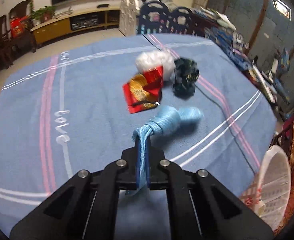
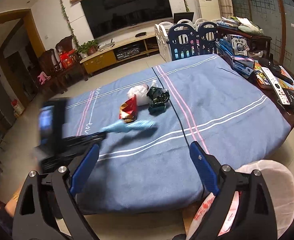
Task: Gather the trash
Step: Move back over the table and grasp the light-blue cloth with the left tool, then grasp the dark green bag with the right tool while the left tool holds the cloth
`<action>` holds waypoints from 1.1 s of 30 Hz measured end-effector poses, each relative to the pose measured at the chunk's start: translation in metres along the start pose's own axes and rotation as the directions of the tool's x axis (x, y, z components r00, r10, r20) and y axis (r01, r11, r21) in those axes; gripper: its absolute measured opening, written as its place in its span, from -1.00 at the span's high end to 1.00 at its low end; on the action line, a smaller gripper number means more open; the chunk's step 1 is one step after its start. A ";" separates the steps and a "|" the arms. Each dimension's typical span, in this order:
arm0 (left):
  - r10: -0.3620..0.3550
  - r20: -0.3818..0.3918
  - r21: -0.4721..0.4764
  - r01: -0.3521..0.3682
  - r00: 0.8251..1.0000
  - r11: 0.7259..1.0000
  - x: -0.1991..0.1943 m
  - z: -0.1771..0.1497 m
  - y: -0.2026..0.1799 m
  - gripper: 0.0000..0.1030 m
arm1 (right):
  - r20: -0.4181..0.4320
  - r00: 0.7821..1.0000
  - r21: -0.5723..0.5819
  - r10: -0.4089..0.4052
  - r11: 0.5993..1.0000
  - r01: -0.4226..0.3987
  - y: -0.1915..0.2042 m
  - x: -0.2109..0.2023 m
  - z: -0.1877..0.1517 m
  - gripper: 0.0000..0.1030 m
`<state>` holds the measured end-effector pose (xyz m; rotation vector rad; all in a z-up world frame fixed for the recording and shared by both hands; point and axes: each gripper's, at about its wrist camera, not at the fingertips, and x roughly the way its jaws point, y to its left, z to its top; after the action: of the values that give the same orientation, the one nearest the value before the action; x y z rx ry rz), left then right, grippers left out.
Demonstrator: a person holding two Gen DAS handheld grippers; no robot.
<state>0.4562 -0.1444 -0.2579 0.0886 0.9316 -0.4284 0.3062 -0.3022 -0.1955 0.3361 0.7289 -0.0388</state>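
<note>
Blue striped cloth (image 1: 87, 104) covers the tabletop, with a television wall behind. Left gripper (image 1: 142, 146) is clamped on the tail of a knotted light-blue plastic bag (image 1: 173, 120), just beside a red wrapper (image 1: 145, 89), white bag (image 1: 157, 60) and dark wrapper (image 1: 186, 76). Right gripper (image 2: 145, 150) stands wide apart, holding nothing, beside a lined bin (image 2: 276, 182).
</note>
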 end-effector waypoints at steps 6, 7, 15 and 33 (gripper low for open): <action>0.038 0.154 -0.091 -0.025 0.987 0.996 -0.110 -0.018 0.011 0.90 | -0.057 0.997 -0.028 -0.050 0.998 0.048 -0.007 0.082 0.048 -0.75; 0.042 0.177 -0.104 -0.024 0.983 0.994 -0.124 -0.022 0.013 0.90 | -0.071 0.995 -0.046 -0.069 0.997 0.066 -0.006 0.096 0.052 -0.75; 0.105 0.288 -0.226 -0.039 0.952 0.973 -0.191 -0.049 0.045 0.91 | -0.176 0.960 -0.177 -0.219 0.966 0.188 0.007 0.222 0.076 -0.74; 0.170 0.244 -0.275 -0.100 0.955 0.956 -0.178 -0.033 0.059 0.90 | 0.059 0.997 -0.176 0.046 0.984 -0.035 0.072 0.011 0.023 0.89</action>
<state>0.3623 -0.0258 -0.1428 -0.1413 0.7039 -0.1805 0.3400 -0.2407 -0.1658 0.1811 0.6575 0.0532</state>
